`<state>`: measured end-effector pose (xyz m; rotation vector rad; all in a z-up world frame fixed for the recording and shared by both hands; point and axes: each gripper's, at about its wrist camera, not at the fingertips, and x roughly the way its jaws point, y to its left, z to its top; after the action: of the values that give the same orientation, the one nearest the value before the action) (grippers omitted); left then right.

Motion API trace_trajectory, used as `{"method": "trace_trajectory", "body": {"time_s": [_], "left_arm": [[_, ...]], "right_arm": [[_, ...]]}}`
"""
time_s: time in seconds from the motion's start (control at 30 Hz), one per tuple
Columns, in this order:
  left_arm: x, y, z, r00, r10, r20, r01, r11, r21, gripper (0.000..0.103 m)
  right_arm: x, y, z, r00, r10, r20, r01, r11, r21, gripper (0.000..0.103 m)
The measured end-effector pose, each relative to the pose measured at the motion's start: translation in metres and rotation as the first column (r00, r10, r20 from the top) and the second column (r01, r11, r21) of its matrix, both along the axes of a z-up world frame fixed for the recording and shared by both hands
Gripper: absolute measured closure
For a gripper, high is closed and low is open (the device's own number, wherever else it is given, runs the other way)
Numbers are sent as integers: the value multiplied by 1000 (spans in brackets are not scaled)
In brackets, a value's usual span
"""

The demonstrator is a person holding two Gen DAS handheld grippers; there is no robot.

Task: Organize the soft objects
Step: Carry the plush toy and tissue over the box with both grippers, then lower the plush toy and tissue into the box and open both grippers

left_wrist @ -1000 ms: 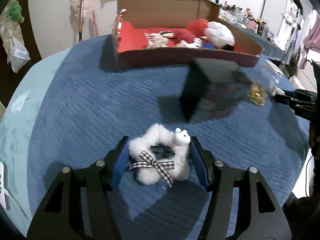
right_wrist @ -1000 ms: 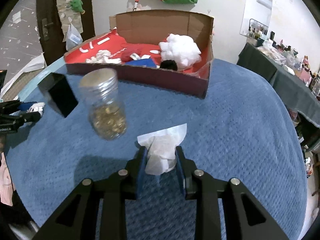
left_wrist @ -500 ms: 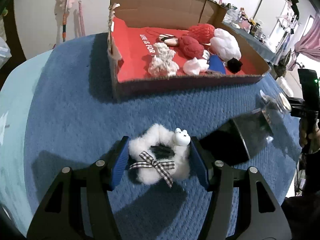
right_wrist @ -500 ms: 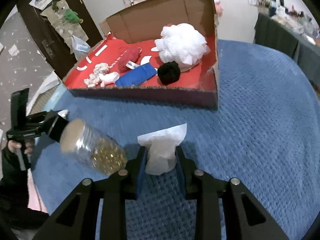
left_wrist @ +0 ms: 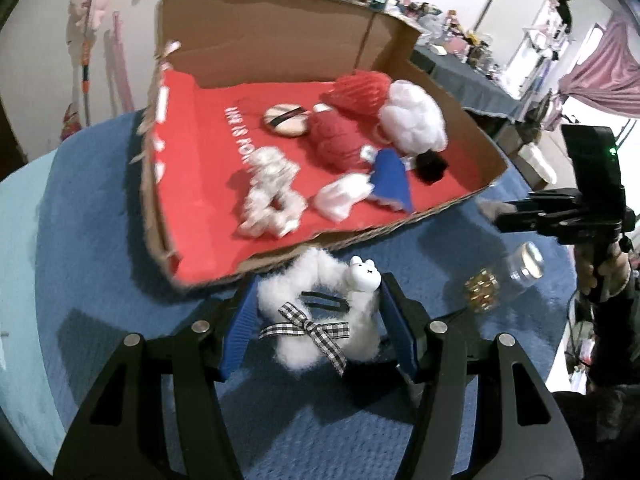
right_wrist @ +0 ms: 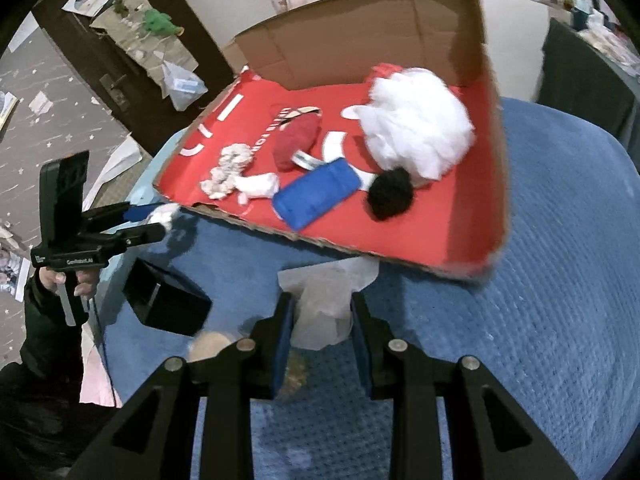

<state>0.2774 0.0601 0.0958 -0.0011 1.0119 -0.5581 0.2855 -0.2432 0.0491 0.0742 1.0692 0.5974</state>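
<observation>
My left gripper (left_wrist: 320, 320) is shut on a fluffy white scrunchie (left_wrist: 316, 312) with a checked bow and a small bunny charm, held just above the front edge of the red-lined cardboard box (left_wrist: 200, 256). My right gripper (right_wrist: 322, 332) is shut on a crumpled white tissue (right_wrist: 324, 308), held just before the box's front rim (right_wrist: 320, 240). The box holds several soft things: a white puff (right_wrist: 420, 132), a black pompom (right_wrist: 390, 194), a blue pad (right_wrist: 316, 194), red knit pieces (left_wrist: 340, 144). The left gripper also shows in the right wrist view (right_wrist: 160, 220).
A glass jar (left_wrist: 504, 276) of gold bits lies on the blue blanket (right_wrist: 560, 280) right of the left gripper. A black box (right_wrist: 166, 300) sits on the blanket left of the right gripper. The box's back wall (left_wrist: 260, 48) stands tall.
Both grippers have risen and moved forward toward the box with their loads. The box now looms closer and is seen more from above; the jar and black box have dropped back.
</observation>
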Motion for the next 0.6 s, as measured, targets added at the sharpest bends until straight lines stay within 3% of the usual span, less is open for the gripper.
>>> {"method": "trace_trajectory", "body": {"time_s": [0.27,0.47,0.6], "left_arm": [[19,-25,14,999,-43,-18,42,998,-56,46],[61,-32,23,998,8,-67,-15,994,-105,46],[93,-32,23,994,67,-83,-75,993,-88,46]], "right_arm": [[15,33,16,997,72,-9,-72,997,32,73],[47,56,26,997,76,-8,-76,996,48,73],[76,65,29,998,64,-16,-63,996,65,73]]}}
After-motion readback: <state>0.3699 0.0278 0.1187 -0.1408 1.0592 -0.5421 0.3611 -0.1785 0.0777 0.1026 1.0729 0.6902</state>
